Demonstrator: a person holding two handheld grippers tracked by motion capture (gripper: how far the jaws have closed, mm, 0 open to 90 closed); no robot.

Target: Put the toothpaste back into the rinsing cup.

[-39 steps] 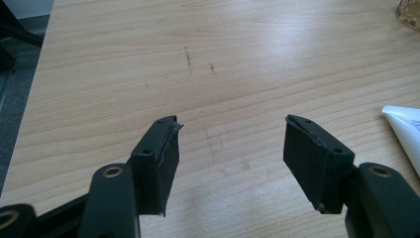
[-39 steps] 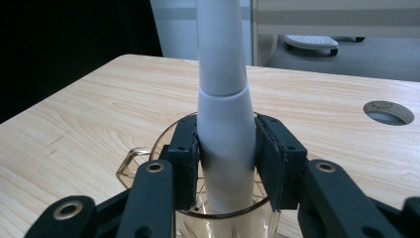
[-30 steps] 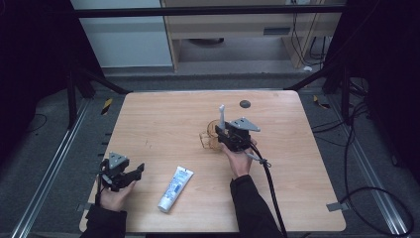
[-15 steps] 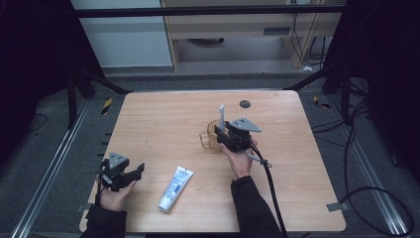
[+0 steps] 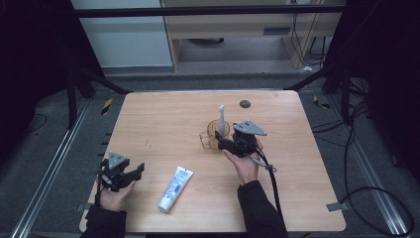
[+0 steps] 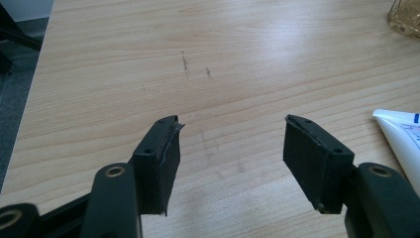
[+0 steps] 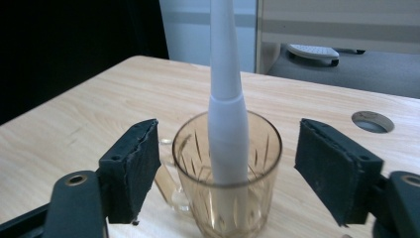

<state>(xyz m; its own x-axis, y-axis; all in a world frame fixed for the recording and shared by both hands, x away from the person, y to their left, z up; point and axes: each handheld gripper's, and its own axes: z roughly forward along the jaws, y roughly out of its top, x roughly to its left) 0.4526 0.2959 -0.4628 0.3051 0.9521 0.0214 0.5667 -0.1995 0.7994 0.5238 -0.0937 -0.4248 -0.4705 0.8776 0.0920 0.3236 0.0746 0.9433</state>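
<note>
A clear amber glass mug [image 5: 212,136] [image 7: 257,183] stands mid-table with a white toothbrush [image 5: 221,118] [image 7: 227,109] upright in it. My right gripper [image 5: 222,144] [image 7: 228,163] sits just on the near side of the mug. Its jaws have just been opening and now stand wide, one on each side of the glass without touching it. My left gripper [image 5: 135,173] [image 6: 230,148] rests open at the table's near left with only bare wood between its pads. A white toothpaste tube [image 5: 175,189] [image 6: 402,141] lies flat to its right.
The wooden table [image 5: 158,119] has a round cable hole [image 5: 244,104] [image 7: 372,121] behind the mug. The mug's base [image 6: 405,17] shows far off in the left gripper view. Black frame rails and floor cables surround the table.
My right gripper's jaws have spread apart and the hand has drawn back slightly toward the person. The toothbrush stays standing in the mug. The left hand has not moved.
</note>
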